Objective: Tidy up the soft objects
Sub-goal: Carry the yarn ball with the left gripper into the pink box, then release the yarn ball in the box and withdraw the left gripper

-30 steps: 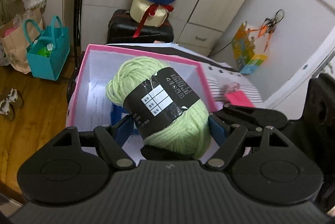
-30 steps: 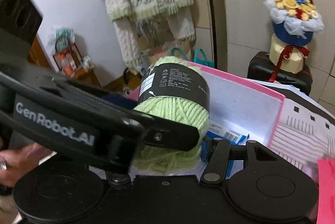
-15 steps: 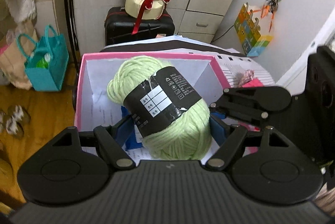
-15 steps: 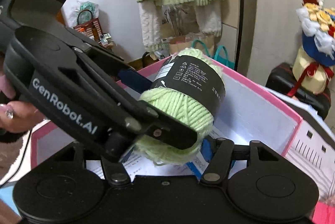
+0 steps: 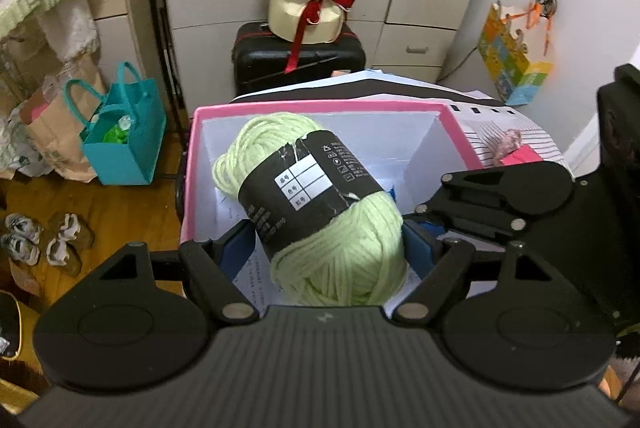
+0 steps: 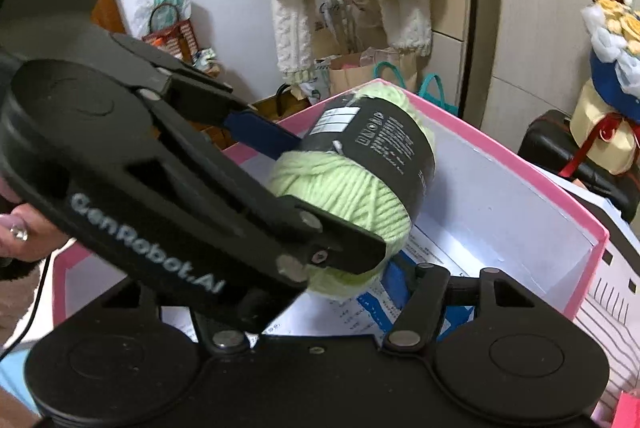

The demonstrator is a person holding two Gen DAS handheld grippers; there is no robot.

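Left wrist view: left gripper point(image 5: 328, 248) jaws opening around the green yarn skein point(image 5: 316, 204), poised over the pink box point(image 5: 320, 105) at 12 o'clock (likely to drop it)
Right wrist view: right gripper point(image 6: 316, 288) jaws opening below the skein, probably steadying it

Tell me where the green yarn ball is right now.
The green yarn ball sits centre in both wrist views, between the left gripper's blue pads, whose jaws are opening, above the open pink box; the right gripper is close alongside it.

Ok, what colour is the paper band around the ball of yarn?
Black with white print, wrapped around the light green yarn; the band shows best in the left wrist view.
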